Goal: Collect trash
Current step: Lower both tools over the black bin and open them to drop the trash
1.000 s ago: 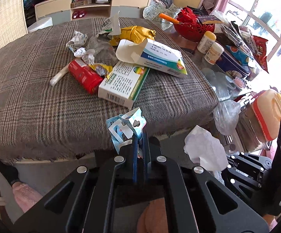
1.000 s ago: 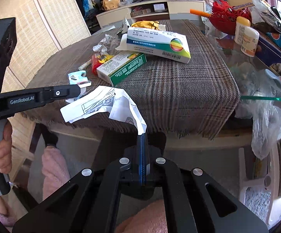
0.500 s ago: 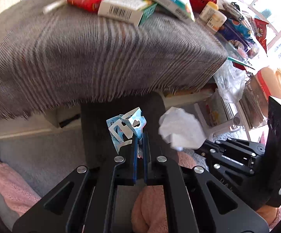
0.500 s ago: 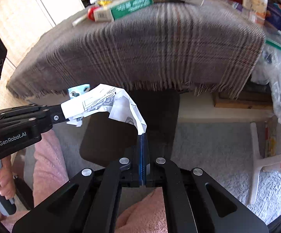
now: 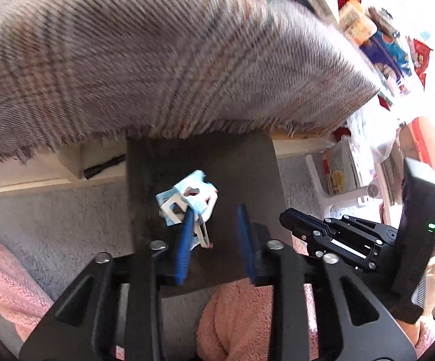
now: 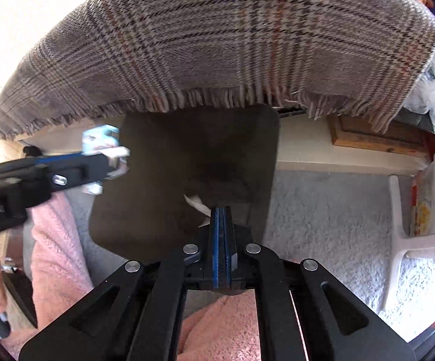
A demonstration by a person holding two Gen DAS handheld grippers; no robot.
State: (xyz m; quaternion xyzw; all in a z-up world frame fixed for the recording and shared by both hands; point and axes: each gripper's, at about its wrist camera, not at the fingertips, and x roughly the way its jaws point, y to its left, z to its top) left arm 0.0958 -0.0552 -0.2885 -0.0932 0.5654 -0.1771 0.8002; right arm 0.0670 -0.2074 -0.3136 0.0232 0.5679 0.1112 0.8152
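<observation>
Change: both claws had dropped from table-top height to below the cloth's fringe, over a dark bin; the big white paper seen earlier above the right claw had shrunk to a scrap at its tip.
Left claw: jaws were opening, clearly spread; the blue-and-white wrapper lay against the inner face of the left finger, clear of the right one.
Right claw: jaws were opening but stood barely apart; white paper stuck out just left of the fingertips, and whether it was pinched I could not tell.
Bin: directly beyond both claws' tips.
Plaid cloth: above and beyond both claws.
</observation>
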